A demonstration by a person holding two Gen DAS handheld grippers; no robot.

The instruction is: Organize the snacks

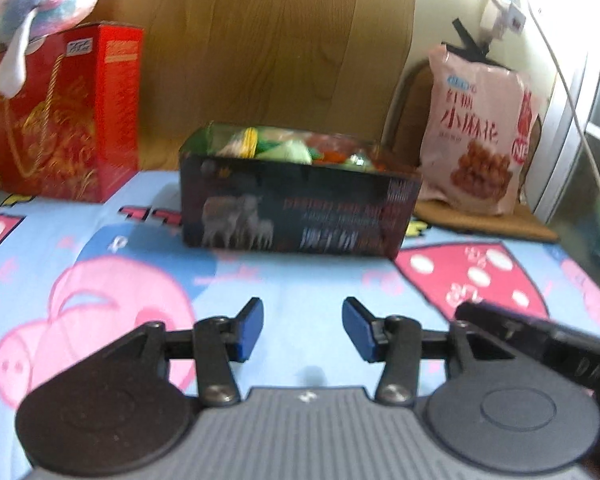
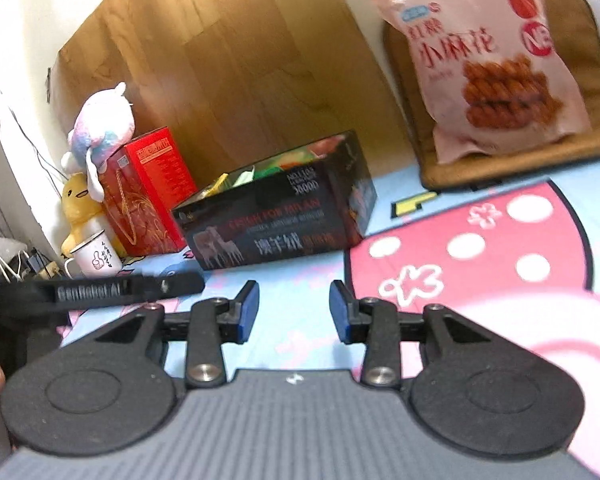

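A dark open box (image 1: 296, 208) holding several small wrapped snacks (image 1: 284, 148) stands on the cartoon-print cloth (image 1: 300, 280); it also shows in the right wrist view (image 2: 276, 220). A pink bag of fried dough twists (image 1: 476, 136) leans upright on a brown cushion at the right, seen too in the right wrist view (image 2: 496, 64). My left gripper (image 1: 303, 330) is open and empty, a little short of the box. My right gripper (image 2: 294, 312) is open and empty, right of the left one, in front of the box.
A red gift box (image 1: 68, 112) with a plush toy (image 1: 40, 0) on top stands at the left. A white mug (image 2: 96, 258) and a yellow duck toy (image 2: 78, 204) sit beside it. A wooden board (image 1: 276, 40) backs the surface. Cables (image 1: 560, 80) hang at the right.
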